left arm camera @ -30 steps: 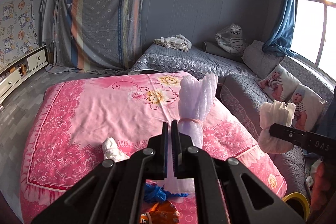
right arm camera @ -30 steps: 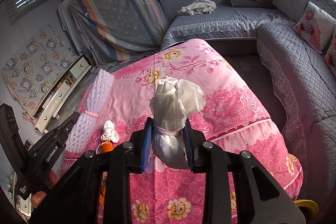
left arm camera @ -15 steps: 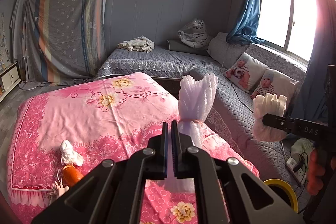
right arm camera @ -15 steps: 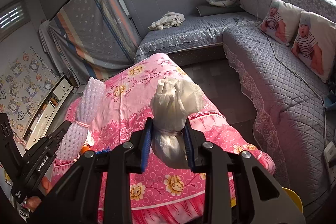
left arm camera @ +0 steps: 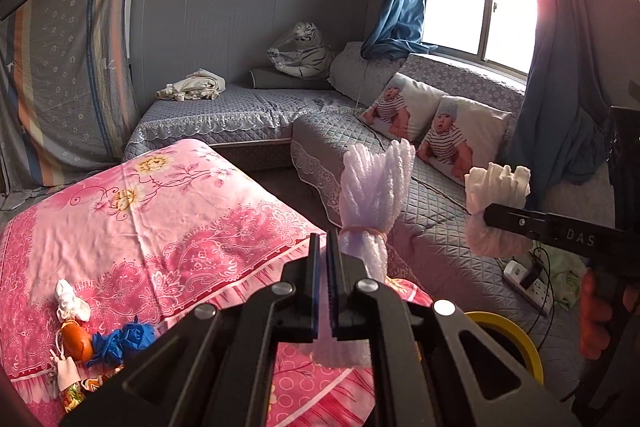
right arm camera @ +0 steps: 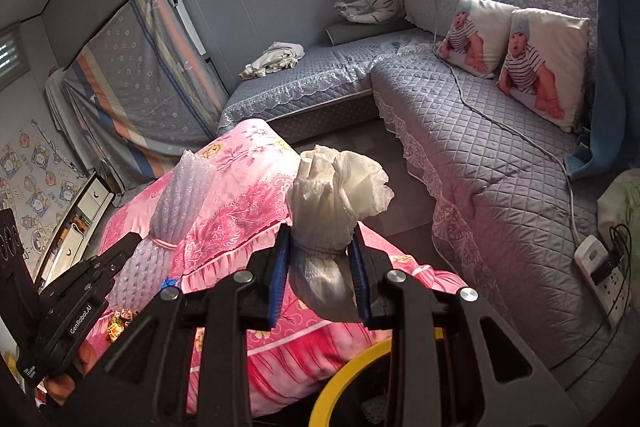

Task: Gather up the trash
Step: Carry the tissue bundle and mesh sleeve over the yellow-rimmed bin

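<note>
White crumpled tissue bundle clamped at its tied neck between right gripper pads, jaws part open around it. Bubble wrap roll pinched at its edge by left gripper, jaws nearly touching. Both held in air over pink bedspread edge, above yellow bin rim. More trash lies on bedspread, left.
</note>
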